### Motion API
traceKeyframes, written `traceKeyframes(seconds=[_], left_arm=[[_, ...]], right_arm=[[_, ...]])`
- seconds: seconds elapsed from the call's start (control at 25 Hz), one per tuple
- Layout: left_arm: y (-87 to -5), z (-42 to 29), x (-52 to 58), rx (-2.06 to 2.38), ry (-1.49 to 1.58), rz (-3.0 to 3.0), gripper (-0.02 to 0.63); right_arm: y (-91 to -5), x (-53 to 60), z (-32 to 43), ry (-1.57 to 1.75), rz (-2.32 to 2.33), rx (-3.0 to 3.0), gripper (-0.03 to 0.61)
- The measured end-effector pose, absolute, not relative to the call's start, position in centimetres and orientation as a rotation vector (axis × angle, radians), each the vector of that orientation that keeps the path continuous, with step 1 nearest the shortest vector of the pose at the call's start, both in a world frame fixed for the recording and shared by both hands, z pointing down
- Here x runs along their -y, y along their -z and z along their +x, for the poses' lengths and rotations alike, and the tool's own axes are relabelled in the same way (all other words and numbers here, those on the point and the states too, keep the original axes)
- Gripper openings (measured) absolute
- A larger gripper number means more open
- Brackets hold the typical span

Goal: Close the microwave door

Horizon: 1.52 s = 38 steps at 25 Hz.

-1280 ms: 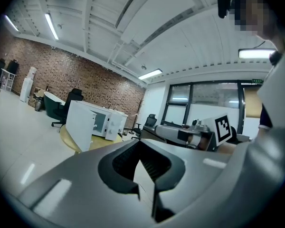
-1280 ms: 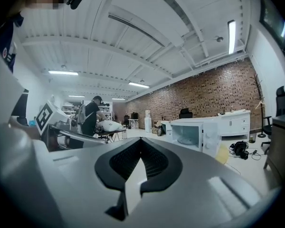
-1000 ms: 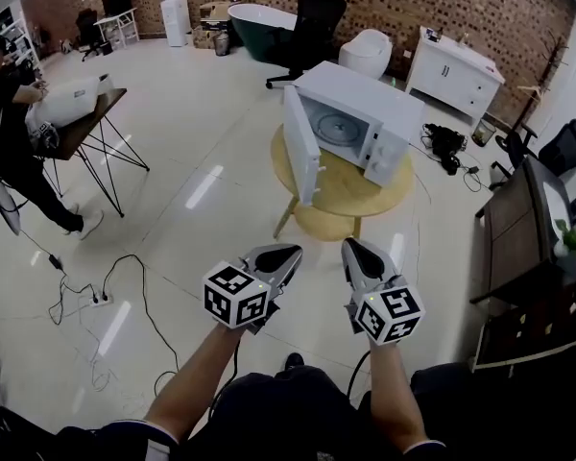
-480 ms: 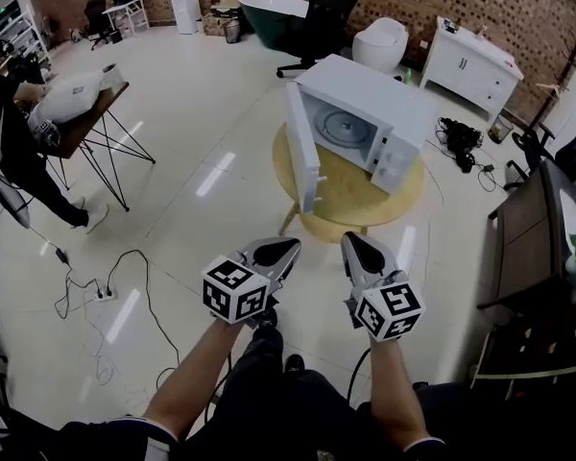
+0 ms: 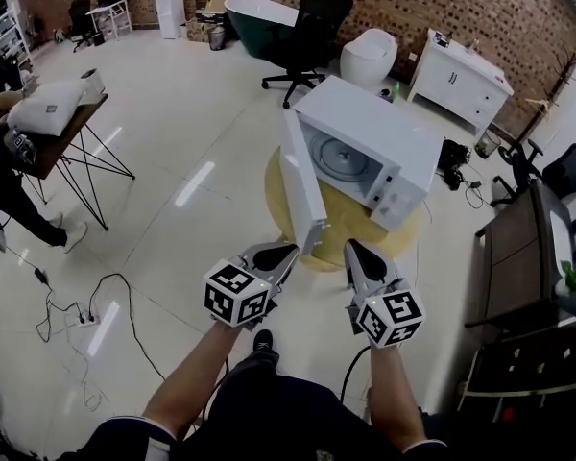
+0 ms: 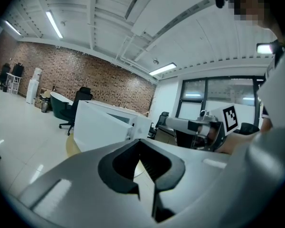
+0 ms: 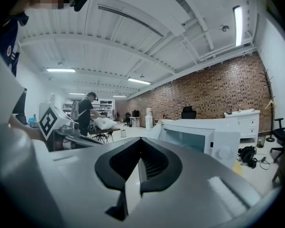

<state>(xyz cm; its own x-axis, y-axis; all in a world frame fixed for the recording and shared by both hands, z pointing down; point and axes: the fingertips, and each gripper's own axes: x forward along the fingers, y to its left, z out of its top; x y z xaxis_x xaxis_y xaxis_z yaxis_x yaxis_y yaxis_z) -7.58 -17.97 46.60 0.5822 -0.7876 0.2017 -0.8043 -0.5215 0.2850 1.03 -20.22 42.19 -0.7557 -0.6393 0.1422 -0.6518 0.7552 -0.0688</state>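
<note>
Microwave (image 5: 379, 128) sits on round wood table (image 5: 350, 227) mid-room. Its door (image 5: 302, 185) is swung wide open, hinged on the left and standing edge-on toward the person; the turntable (image 5: 342, 157) shows inside. Left gripper (image 5: 286, 252) and right gripper (image 5: 352, 249) are held side by side in front of the person, tips pointing at the microwave, short of the table and touching neither door nor oven. Both pairs of jaws are closed tip to tip with nothing between them; each gripper view looks over its jaws to the white oven ahead. Behind the table: black office chair (image 5: 312, 17), dark bathtub (image 5: 257, 12), toilet (image 5: 369, 52), white cabinet (image 5: 459, 68), all against the brick wall. Far left, a folding table (image 5: 62, 133) with a person beside it. Cables (image 5: 96, 301) lie on the floor at left, dark desk (image 5: 516, 233) at right.
</note>
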Motion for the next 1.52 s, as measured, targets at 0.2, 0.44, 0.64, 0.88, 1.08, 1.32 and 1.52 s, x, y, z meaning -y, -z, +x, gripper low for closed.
traceKeyframes(seconds=[0.2, 0.44, 0.64, 0.88, 1.08, 1.32, 1.52], left_arm=[[-47.4, -9.0, 22.0, 1.221, -0.06, 2.484, 0.012], [-48.4, -8.8, 25.7, 1.126, -0.076, 2.514, 0.012], [-48.3, -7.9, 27.5, 1.089, -0.08, 2.518, 0.011], [-48.9, -6.9, 28.4, 1.073, -0.095, 2.511, 0.012], [-48.2, -5.0, 30.4, 1.072, -0.092, 2.531, 0.012], [-47.9, -2.6, 32.2, 1.061, -0.112, 2.557, 0.011], [-47.7, -0.8, 33.9, 1.07, -0.123, 2.579, 0.012]], right_arm=[[-42.3, 23.7, -0.4, -0.168, 1.103, 2.799, 0.002], [-43.4, 26.5, 0.4, -0.2, 1.209, 2.714, 0.002], [-43.4, 28.5, 1.8, -0.219, 1.253, 2.685, 0.002], [-43.7, 30.0, 2.8, -0.229, 1.272, 2.685, 0.002], [-43.5, 31.5, 4.2, -0.24, 1.295, 2.689, 0.002], [-43.9, 32.1, 6.2, -0.264, 1.329, 2.682, 0.002], [-43.8, 32.7, 8.0, -0.268, 1.366, 2.673, 0.002]])
